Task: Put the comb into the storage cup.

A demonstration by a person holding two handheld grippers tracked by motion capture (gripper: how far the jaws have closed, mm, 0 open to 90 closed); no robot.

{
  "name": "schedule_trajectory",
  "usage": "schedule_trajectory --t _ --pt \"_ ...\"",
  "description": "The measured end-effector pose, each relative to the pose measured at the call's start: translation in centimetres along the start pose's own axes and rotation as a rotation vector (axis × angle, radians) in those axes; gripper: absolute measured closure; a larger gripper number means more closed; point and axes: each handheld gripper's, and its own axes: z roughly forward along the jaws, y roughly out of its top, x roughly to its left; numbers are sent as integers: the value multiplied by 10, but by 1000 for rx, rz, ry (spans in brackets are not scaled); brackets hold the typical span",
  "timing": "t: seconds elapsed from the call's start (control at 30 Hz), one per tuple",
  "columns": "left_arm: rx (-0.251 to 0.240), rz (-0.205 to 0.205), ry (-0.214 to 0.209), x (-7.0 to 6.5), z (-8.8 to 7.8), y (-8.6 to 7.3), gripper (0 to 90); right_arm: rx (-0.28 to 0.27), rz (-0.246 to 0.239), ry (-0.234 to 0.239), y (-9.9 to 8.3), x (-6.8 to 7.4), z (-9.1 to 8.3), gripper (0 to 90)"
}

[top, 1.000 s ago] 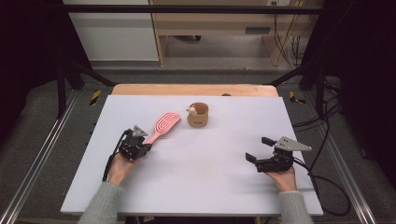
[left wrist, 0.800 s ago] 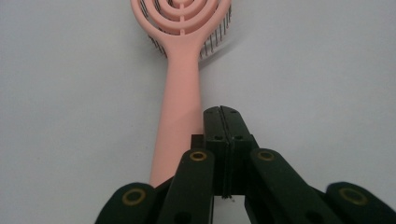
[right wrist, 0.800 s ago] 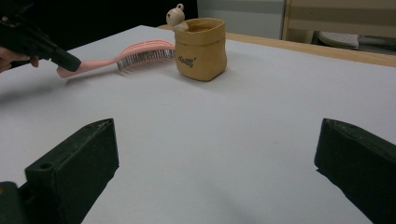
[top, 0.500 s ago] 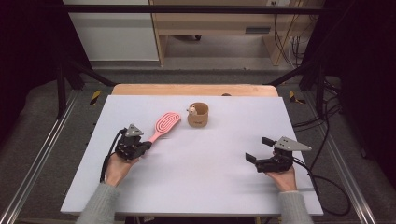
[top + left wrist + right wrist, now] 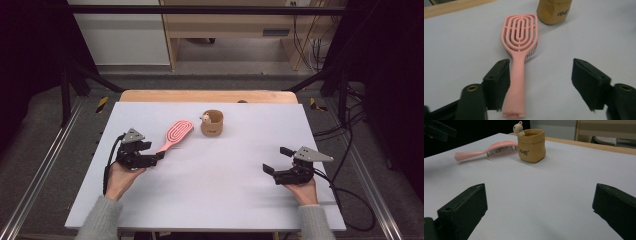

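1. The left gripper (image 5: 540, 87) is spreading its fingers apart, having just been opening.
2. The pink slotted plastic hairbrush (image 5: 519, 53) is lying free on the white surface (image 5: 225, 175), its handle between them.
3. The right gripper (image 5: 540, 212) is holding its fingers wide, gripping nothing.

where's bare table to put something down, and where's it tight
The widest free patch is the table middle and near edge, between the left claw and right claw. The far right corner past the cup is bare too. It is crowded far left, where the brush lies beside the cup.
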Motion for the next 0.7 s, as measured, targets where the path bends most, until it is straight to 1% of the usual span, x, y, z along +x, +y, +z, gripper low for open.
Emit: schedule_trajectory --t 0.07,0.1,0.2,0.23,0.3,0.37,0.47,0.53,0.7 --pt "-3 -12 -9 1 -2 1 210 0 -1 0 0 0 0 4" --pt "-8 -10 -2 1 -3 2 131 -1 0 0 0 0 0 4" --pt "-10 -13 1 2 -4 2 64 0 0 0 0 0 0 4" --pt "-9 -11 2 3 -5 3 64 0 0 0 0 0 0 4" --pt "-8 -2 4 3 -7 4 33 2 -1 1 0 0 0 4" --pt "-12 -3 1 3 -8 6 7 1 -2 0 0 0 0 4" --pt "-18 1 6 4 -10 8 0 0 0 0 0 0 0 4" --pt "-20 4 1 4 -11 9 0 -1 2 0 0 0 0 3" --pt "-11 21 5 5 -12 15 0 -1 4 3 0 0 -1 4"
